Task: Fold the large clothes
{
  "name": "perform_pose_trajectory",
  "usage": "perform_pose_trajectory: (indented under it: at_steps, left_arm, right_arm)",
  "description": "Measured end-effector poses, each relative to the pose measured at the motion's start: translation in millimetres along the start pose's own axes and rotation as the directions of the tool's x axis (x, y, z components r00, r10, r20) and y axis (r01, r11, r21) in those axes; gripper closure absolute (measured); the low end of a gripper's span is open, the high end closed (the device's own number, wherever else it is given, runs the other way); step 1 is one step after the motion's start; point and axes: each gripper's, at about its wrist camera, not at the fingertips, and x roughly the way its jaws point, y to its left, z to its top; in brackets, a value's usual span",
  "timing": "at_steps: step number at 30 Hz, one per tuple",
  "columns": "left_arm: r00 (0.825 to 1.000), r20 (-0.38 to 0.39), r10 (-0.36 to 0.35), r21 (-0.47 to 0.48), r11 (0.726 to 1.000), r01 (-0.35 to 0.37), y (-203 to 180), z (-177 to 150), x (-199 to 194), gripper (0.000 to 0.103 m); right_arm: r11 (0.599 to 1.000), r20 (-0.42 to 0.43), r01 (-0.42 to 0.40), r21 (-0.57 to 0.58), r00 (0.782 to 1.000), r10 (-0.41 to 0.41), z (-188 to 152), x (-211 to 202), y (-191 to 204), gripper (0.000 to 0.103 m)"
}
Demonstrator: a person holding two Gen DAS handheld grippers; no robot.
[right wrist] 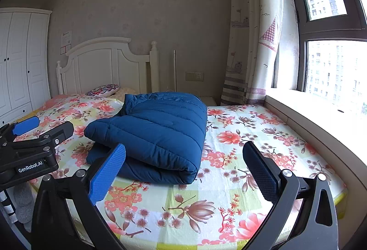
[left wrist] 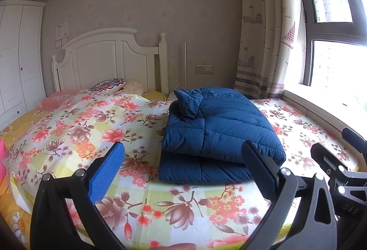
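The folded blue padded jacket (left wrist: 218, 133) lay on the floral bedspread (left wrist: 91, 126) near the window side, while the left gripper (left wrist: 183, 162) and right gripper (right wrist: 183, 162) hovered short of it, fingers apart and empty.

Headboard (left wrist: 107, 59) hides behind pillows; wardrobe (left wrist: 13, 55) cropped.

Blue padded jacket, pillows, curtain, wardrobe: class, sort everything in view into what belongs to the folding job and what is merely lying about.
Belongs to the job:
blue padded jacket, folded on the floral bedspread
left gripper, open
right gripper, open

Just lying about:
patterned pillow
curtain
white wardrobe
headboard
wall socket
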Motion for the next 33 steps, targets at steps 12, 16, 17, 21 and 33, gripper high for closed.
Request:
perform_pose_trajectory:
  at_steps: [12, 16, 17, 21, 33]
  left_arm:
    - [1.000, 0.000, 0.003, 0.000, 1.000, -0.003, 1.0, 0.7, 0.2, 0.002]
    - [1.000, 0.004, 0.003, 0.003, 1.000, -0.003, 3.3, 0.8, -0.5, 0.002]
    - [1.000, 0.005, 0.005, 0.003, 1.000, -0.005, 4.6, 1.0, -0.6, 0.002]
    - [1.000, 0.010, 0.005, 0.004, 1.000, -0.005, 7.5, 1.5, -0.5, 0.002]
    - [1.000, 0.001, -0.009, 0.018, 1.000, 0.009, 8.1, 0.0, 1.2, 0.002]
  right_arm:
    - [1.000, 0.001, -0.001, 0.000, 1.000, 0.001, 0.3, -0.4, -0.5, 0.005]
    - [1.000, 0.000, -0.001, 0.001, 1.000, 0.001, 0.2, -0.2, -0.7, 0.005]
    - [1.000, 0.000, -0.002, 0.001, 1.000, 0.002, 0.1, -0.3, -1.2, 0.005]
    - [1.000, 0.003, -0.002, 0.000, 1.000, 0.002, 0.2, -0.5, -0.9, 0.005]
    - [1.000, -0.009, -0.007, -0.003, 1.000, 0.007, -1.9, 1.9, 5.9, 0.005]
